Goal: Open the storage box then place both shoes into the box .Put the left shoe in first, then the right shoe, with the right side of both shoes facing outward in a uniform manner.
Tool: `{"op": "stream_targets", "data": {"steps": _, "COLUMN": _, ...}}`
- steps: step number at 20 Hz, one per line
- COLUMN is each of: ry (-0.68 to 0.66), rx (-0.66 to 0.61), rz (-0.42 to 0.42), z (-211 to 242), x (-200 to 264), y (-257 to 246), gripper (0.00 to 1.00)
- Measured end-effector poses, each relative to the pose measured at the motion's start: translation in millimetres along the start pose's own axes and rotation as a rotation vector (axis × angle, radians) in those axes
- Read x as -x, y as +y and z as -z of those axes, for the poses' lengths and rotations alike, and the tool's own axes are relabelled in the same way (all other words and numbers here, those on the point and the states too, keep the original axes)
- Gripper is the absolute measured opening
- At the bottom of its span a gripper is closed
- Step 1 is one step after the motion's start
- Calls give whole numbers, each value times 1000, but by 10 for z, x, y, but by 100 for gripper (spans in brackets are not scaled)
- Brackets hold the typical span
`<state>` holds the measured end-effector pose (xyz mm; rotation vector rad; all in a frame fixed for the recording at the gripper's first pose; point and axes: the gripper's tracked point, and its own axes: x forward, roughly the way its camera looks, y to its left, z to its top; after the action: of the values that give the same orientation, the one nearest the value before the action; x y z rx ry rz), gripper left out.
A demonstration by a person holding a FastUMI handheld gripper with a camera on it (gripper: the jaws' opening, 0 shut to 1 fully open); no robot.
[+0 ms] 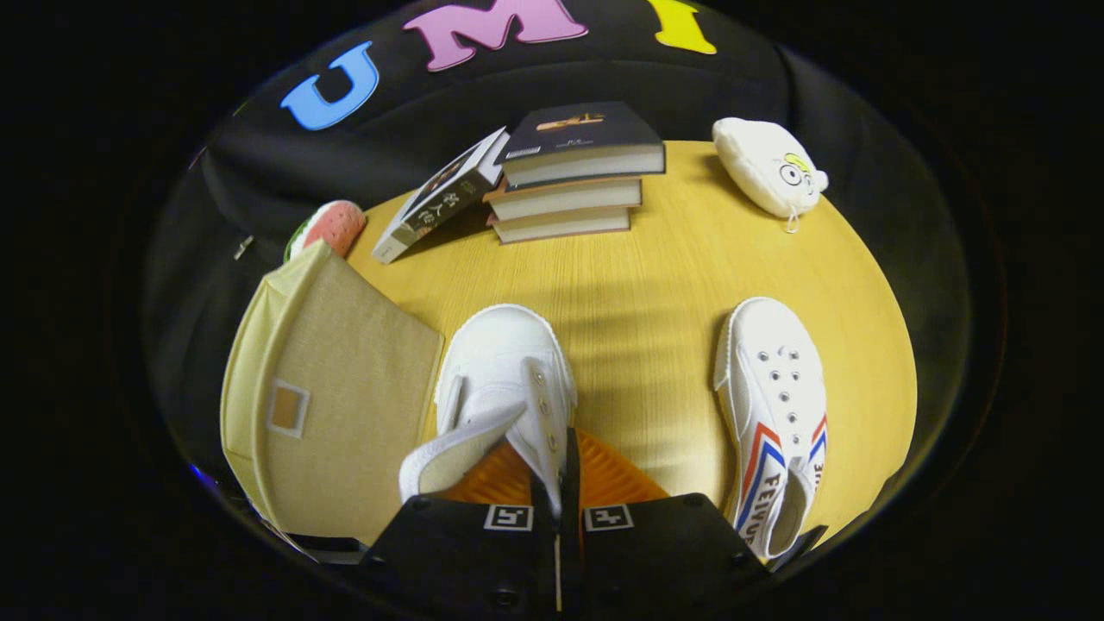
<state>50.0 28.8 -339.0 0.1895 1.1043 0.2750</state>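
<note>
My gripper (pixel 556 504) is shut on the side wall of a white canvas shoe (pixel 504 371), pinching the upper near the eyelets. That shoe points away from me and lies just right of the beige fabric storage box (pixel 336 405), whose lid with a small square label faces up. A second white shoe (pixel 776 405) with red and blue stripes on its side lies on the yellow wooden table (pixel 647 285), off to the right of my fingers, toe pointing away.
Beyond the shoes stands a stack of three books (pixel 569 181) with another book (pixel 440 203) leaning against it. A white plush pouch (pixel 768 168) sits at the far right. A pink and green soft toy (pixel 332 226) lies behind the box.
</note>
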Motion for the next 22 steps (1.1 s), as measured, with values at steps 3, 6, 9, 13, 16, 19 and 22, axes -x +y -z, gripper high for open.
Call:
{"op": "stream_targets", "data": {"steps": 3, "ry": -67, "rx": -58, "rz": 26, "z": -231, "x": 470, "y": 140, "gripper": 7}}
{"op": "stream_targets", "data": {"steps": 6, "ry": -131, "rx": -129, "rz": 12, "z": -491, "x": 910, "y": 452, "gripper": 7}}
{"op": "stream_targets", "data": {"steps": 9, "ry": -208, "rx": -211, "rz": -49, "z": -760, "x": 1252, "y": 923, "gripper": 7}}
{"op": "stream_targets", "data": {"steps": 13, "ry": -236, "rx": -271, "rz": -120, "z": -849, "x": 1332, "y": 1594, "gripper": 7}}
{"op": "stream_targets", "data": {"steps": 16, "ry": -206, "rx": -312, "rz": -145, "z": -707, "x": 1123, "y": 2020, "gripper": 7}}
{"op": "stream_targets", "data": {"steps": 19, "ry": -148, "rx": -348, "rz": -143, "z": -470, "x": 782, "y": 2338, "gripper": 7}}
{"op": "stream_targets", "data": {"steps": 22, "ry": -91, "rx": -337, "rz": -111, "z": -246, "x": 497, "y": 2568, "gripper": 7}}
